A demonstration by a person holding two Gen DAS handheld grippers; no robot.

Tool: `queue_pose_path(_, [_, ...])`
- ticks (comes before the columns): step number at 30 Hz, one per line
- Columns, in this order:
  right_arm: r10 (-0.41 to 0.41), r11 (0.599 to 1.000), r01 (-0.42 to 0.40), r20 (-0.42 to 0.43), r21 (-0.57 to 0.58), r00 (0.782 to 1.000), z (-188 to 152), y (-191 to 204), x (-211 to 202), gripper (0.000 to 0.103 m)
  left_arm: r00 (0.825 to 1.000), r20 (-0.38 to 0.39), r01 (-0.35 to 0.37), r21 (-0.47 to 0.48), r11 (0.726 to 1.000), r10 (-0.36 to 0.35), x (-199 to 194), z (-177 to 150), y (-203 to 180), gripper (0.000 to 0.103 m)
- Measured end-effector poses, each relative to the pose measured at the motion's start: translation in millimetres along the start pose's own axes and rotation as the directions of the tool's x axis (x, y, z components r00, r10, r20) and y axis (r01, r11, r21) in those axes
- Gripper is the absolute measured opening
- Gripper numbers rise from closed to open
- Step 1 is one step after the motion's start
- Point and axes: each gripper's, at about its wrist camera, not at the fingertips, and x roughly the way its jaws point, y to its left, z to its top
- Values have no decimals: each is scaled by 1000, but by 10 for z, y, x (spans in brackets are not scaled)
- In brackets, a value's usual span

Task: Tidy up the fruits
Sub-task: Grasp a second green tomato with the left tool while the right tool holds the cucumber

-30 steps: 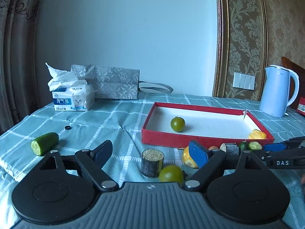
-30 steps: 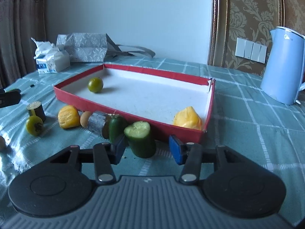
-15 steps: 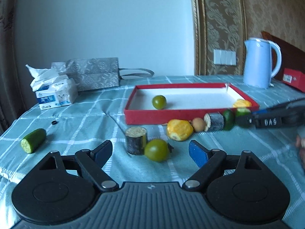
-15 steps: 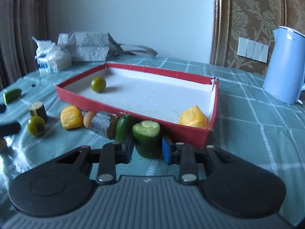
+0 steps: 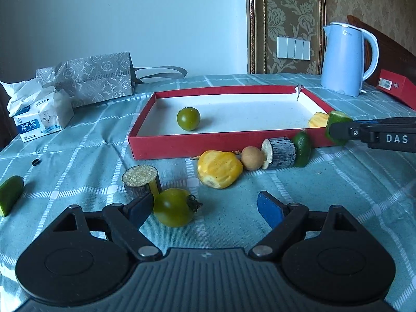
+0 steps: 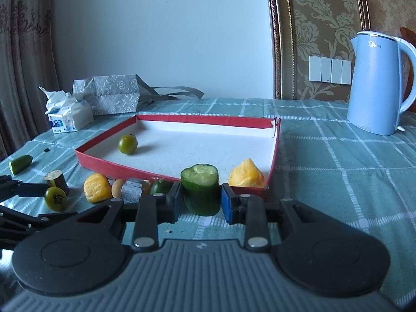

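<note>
One cucumber chunk (image 6: 201, 192) upright, cut face up, clamped in right jaws, left jaws wide.

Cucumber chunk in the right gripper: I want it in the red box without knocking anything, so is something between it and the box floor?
Only the red box's near wall. The right gripper holds the cucumber chunk just outside it; the yellow fruit sits inside, slightly right.
</note>
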Motion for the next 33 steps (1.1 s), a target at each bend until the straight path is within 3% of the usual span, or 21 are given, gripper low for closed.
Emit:
queue_pose_path(7, [14,1000,-15,29,22,999,16,-30,-60,30,1000,-31,4,-21,1000,-5,173,93,79,87])
queue_pose_path(8, [14,1000,-15,31,23,999,15,-32,-66,30,999,-50,11,-41,999,-13,213,103,107,85])
queue_pose_path(11, [14,1000,-15,37,23,999,20,-42,-71,30,998,-59,-6,-69,998,2,241,98,153,63])
queue_pose_path(15, [19,999,-20,38,34,999,22,-59,-62,30,999,-50,-2,-51,999,-1,209,81,115,52])
queue_pose_path(31, [15,999,-17,42,43,999,15,-70,-51,30,999,-41,-15,-81,997,11,-14,-54,117,50])
queue_pose_path(33, [13,999,-14,43,44,999,13,-77,-51,30,999,-37,-29,-80,996,26,-25,-61,112,44])
